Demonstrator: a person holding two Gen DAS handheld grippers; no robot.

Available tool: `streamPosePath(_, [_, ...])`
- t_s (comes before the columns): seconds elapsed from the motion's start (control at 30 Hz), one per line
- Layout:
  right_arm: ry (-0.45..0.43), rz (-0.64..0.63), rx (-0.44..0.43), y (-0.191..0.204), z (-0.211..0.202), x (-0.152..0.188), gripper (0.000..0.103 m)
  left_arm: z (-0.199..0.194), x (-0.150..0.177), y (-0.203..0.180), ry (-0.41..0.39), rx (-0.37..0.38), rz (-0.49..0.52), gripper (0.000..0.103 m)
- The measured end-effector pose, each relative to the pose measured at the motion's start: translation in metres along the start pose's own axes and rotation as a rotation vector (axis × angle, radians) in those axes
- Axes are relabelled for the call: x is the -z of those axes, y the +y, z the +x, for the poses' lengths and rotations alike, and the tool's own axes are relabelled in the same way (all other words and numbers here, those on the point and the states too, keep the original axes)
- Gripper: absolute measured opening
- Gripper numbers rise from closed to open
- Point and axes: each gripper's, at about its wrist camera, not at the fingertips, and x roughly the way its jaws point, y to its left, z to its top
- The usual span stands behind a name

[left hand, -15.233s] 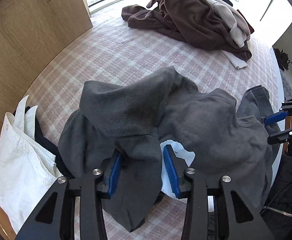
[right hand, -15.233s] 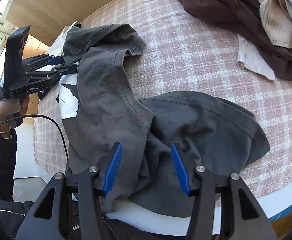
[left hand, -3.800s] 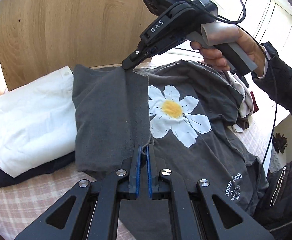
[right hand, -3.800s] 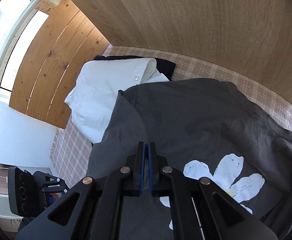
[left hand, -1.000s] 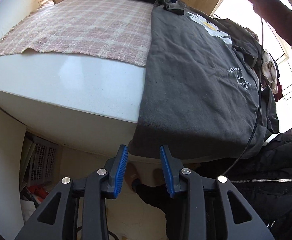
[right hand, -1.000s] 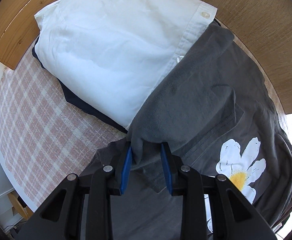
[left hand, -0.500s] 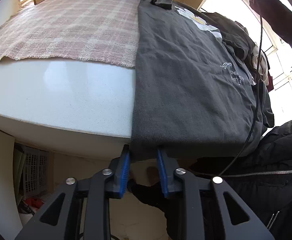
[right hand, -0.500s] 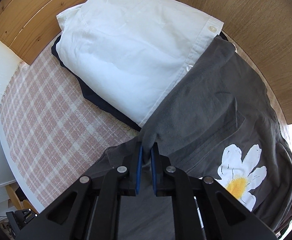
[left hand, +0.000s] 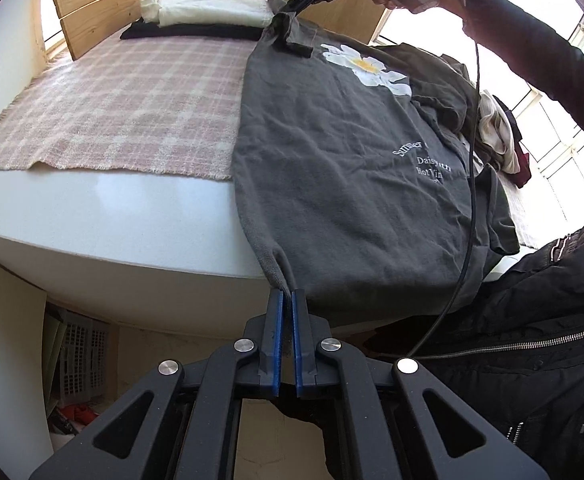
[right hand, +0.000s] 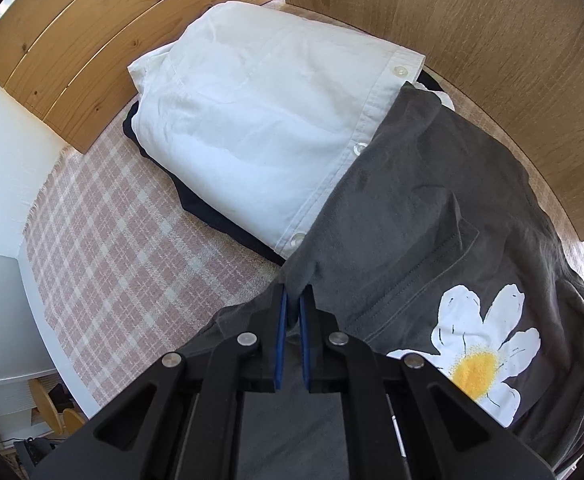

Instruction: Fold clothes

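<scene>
A dark grey T-shirt (left hand: pixel 343 152) with a white daisy print (left hand: pixel 367 66) lies spread face up over the plaid-covered table, its hem hanging over the near edge. My left gripper (left hand: pixel 286 294) is shut on the hem's left corner. My right gripper (right hand: pixel 293 300) is shut on the shirt's shoulder edge beside the sleeve (right hand: pixel 423 208); it also shows in the left wrist view (left hand: pixel 292 6) at the far end of the shirt.
A folded white shirt (right hand: pixel 260 120) lies on a dark folded garment (right hand: pixel 212 216) against the wooden panels (right hand: pixel 491 40), touching the T-shirt's sleeve. The pink plaid cloth (left hand: pixel 132 108) covers the white table (left hand: pixel 112 232). A pile of unfolded clothes (left hand: pixel 499 136) lies at the right.
Both grippers were open around the fabric a second ago; both have closed on it, the left on the hem corner, the right on the shoulder edge.
</scene>
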Motion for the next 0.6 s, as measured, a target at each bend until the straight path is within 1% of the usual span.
streamPosePath(0.17, [-0.038,0.036,-0.020,-0.003,-0.011,0.011,0.006,-0.009,-0.005,-0.018,-0.020,0.018,0.021,0.004])
streamPosePath(0.23, [-0.054,0.044,-0.017,-0.003,-0.015,0.009,0.006,-0.013,-0.004,-0.029,-0.018,0.021,0.055,0.004])
streamPosePath(0.27, [-0.058,0.049,-0.019,-0.011,-0.014,0.012,0.006,-0.015,-0.003,-0.035,-0.017,0.019,0.074,0.004])
streamPosePath(0.3, [-0.063,0.054,-0.021,-0.019,-0.014,0.015,0.006,-0.016,0.000,-0.039,-0.008,-0.005,0.102,0.004])
streamPosePath(0.33, [-0.063,0.057,-0.026,-0.026,-0.011,0.017,0.006,-0.013,0.001,-0.038,0.015,-0.004,0.106,0.004])
streamPosePath(0.37, [-0.059,0.058,-0.036,-0.032,-0.008,0.017,0.006,-0.010,0.002,-0.033,0.033,-0.005,0.095,0.008])
streamPosePath(0.4, [-0.060,0.062,-0.038,-0.037,-0.006,0.015,0.006,-0.006,0.004,-0.022,0.042,-0.026,0.069,0.009])
streamPosePath(0.5, [-0.052,0.073,-0.040,-0.035,0.003,0.011,0.006,0.004,0.011,0.013,0.067,-0.089,-0.008,0.010])
streamPosePath(0.6, [-0.037,0.062,-0.040,-0.024,0.012,0.009,0.006,0.017,0.014,0.039,0.095,-0.106,-0.045,0.011])
